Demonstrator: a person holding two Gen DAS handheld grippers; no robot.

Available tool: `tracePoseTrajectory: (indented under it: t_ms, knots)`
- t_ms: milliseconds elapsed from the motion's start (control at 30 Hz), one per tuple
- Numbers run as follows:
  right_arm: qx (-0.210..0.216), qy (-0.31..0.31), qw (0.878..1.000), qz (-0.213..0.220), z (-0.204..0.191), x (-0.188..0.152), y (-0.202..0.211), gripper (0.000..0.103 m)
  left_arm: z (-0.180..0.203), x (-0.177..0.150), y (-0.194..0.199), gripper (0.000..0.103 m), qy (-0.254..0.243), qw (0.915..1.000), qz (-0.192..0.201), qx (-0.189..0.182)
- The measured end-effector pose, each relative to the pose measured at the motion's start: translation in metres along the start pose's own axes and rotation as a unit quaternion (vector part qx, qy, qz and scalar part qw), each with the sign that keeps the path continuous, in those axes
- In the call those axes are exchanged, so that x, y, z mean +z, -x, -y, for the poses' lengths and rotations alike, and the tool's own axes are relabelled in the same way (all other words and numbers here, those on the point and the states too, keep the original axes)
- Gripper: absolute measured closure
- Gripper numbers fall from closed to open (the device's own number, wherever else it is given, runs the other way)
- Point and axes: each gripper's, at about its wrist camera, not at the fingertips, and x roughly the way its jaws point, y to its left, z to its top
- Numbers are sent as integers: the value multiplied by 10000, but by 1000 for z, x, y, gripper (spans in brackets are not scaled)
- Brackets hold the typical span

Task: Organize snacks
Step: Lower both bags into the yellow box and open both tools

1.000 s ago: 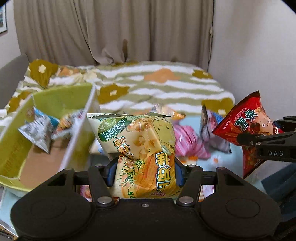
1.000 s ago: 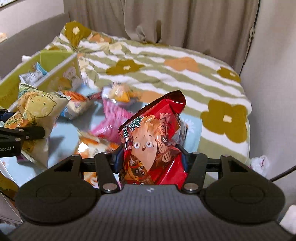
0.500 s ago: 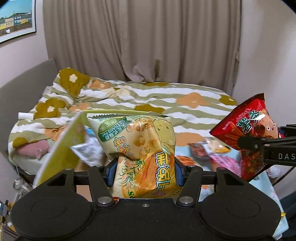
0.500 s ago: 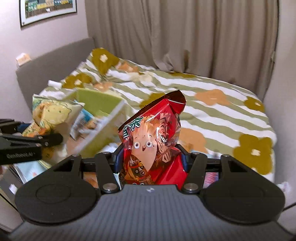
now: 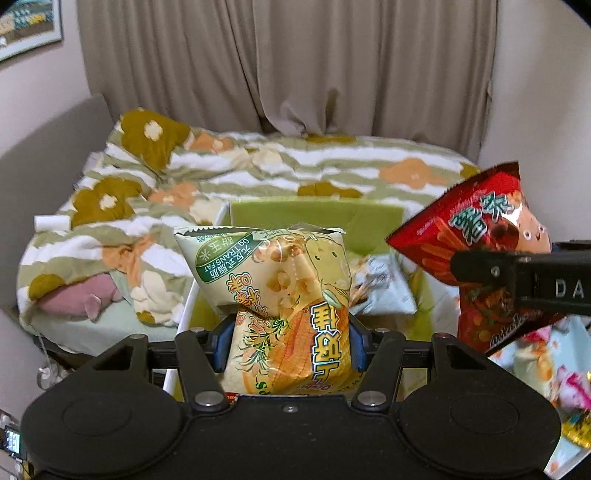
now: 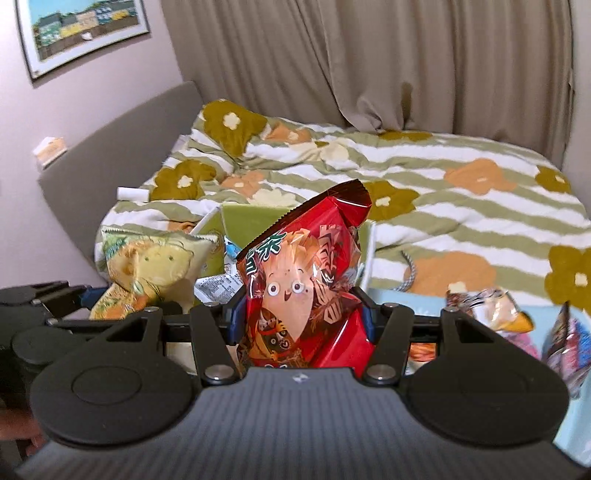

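We've got the left gripper (image 5: 290, 341) clamped on a yellow bag (image 5: 275, 295) and the right gripper (image 6: 301, 323) clamped on a red bag (image 6: 306, 291), both just over the green box (image 5: 317, 216), which already holds a few packs, with more snacks (image 6: 491, 310) loose beside the box.

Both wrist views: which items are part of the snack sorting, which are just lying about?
Job items:
- yellow-green corn snack bag, clamped in left gripper
- red glossy snack bag, clamped in right gripper
- green cardboard box holding packets
- loose snack packets on the light blue cloth

Lying about:
- striped floral duvet
- pink plush toy
- framed picture
- beige curtain
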Motion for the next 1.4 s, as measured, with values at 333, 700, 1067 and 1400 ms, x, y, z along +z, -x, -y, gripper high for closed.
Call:
tracePoseTrajectory:
  t_ms: [333, 700, 1067, 1400]
  knots:
    - [-563, -394, 9972, -284, -26, -15, -40, 31, -22, -20, -49, 9, -416, 9965, -581, -430]
    - [-221, -559, 9964, -601, -27, -27, -51, 31, -36, -33, -23, 1, 134, 9986, -447, -262]
    - [163, -1016, 9916, -784, -17, -29, -73, 27, -47, -36, -4, 1, 408, 9989, -221, 92]
    - [56, -775, 9955, -544, -22, -39, -75, 0, -49, -45, -5, 1, 420, 9989, -210, 28]
